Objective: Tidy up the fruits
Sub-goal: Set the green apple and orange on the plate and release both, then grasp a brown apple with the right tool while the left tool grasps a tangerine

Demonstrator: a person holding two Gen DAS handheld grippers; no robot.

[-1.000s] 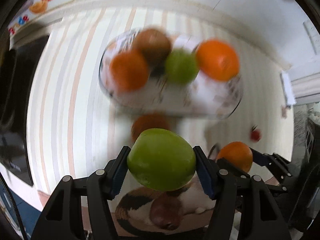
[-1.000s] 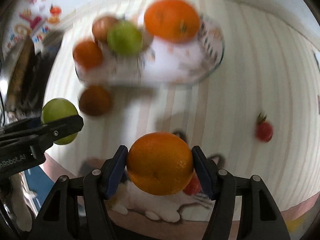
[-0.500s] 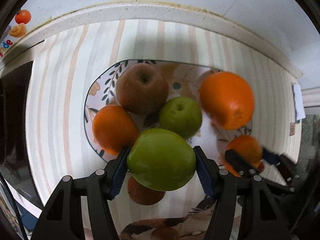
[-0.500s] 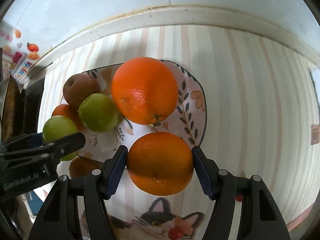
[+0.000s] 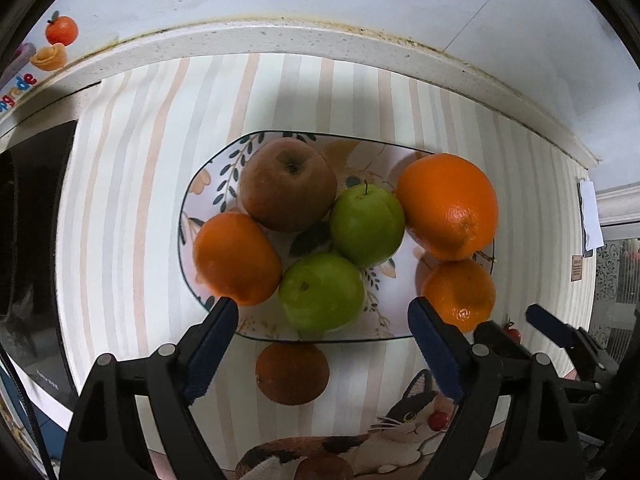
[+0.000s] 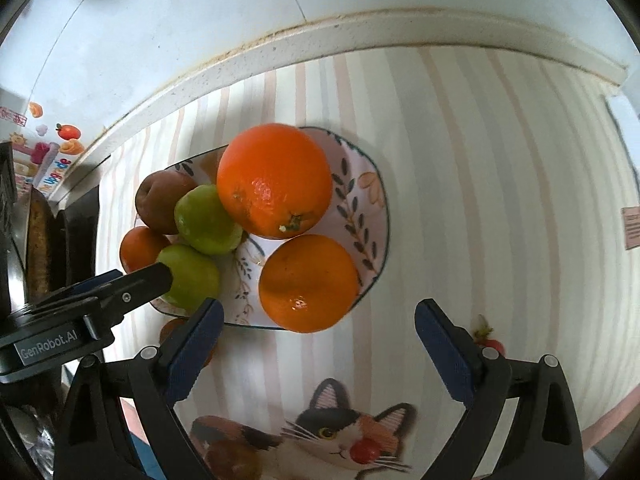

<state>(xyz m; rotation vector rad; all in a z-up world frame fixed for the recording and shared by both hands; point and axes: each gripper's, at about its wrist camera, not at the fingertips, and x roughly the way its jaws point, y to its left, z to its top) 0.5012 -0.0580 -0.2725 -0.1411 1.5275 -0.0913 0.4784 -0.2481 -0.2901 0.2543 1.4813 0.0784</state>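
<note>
A floral plate point(image 5: 280, 136) on the striped mat holds a brown apple point(image 5: 288, 184), two green apples and three oranges. My left gripper point(image 5: 322, 308) points down over the plate's near edge. Its jaws are opening, and the near green apple point(image 5: 322, 292) lies on the plate between them, clear of the pads. My right gripper point(image 6: 320, 308) is also opening above the plate's near right side. The smaller orange point(image 6: 308, 282) rests on the plate between its fingers, untouched. A large orange point(image 6: 276, 180) sits behind it.
One more orange point(image 5: 292, 374) lies on the mat just in front of the plate. A cherry tomato point(image 6: 492, 342) sits on the mat to the right. A white ledge point(image 5: 320, 40) and wall close the back. A dark appliance point(image 5: 28, 240) stands at the left.
Both grippers moved in over the plate and opened. The green apple left the left gripper and the orange left the right one; both now lie on the plate.
</note>
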